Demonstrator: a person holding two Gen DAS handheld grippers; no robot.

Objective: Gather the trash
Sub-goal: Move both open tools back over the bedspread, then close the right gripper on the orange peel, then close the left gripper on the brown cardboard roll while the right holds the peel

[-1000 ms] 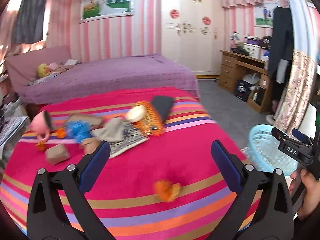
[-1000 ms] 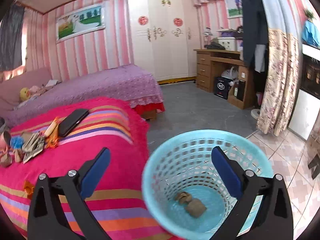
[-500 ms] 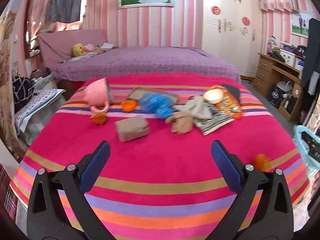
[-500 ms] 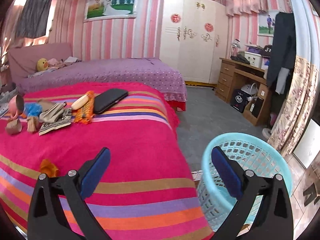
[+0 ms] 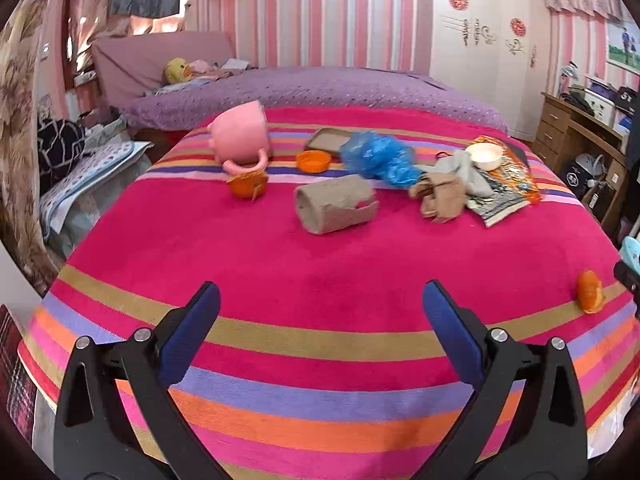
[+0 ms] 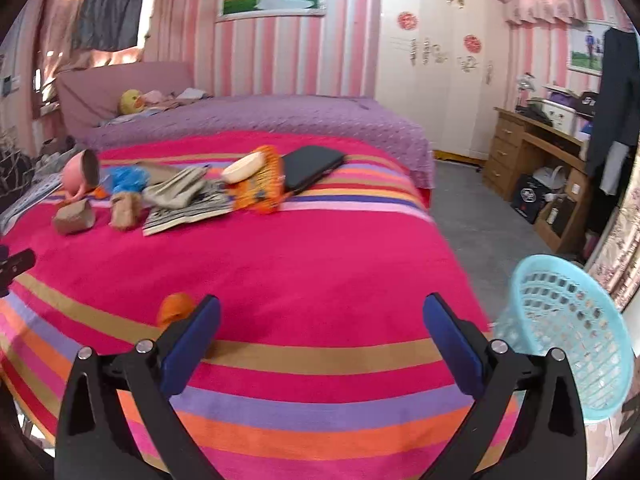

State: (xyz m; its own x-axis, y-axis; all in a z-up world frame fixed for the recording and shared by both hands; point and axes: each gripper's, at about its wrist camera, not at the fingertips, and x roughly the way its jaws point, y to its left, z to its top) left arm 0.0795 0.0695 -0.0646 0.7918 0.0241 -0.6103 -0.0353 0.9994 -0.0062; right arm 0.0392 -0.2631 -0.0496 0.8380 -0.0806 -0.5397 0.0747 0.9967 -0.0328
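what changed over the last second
The right tongs swung left from over the basket to above the bed, the basket now at their right. The left tongs turned left toward the trash pile, facing the paper roll. Both stayed open and empty; the trash hasn't moved.

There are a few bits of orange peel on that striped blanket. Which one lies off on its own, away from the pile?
The orange peel near the blanket's front edge, on the basket side. The other two lie far back beside the pink cup.
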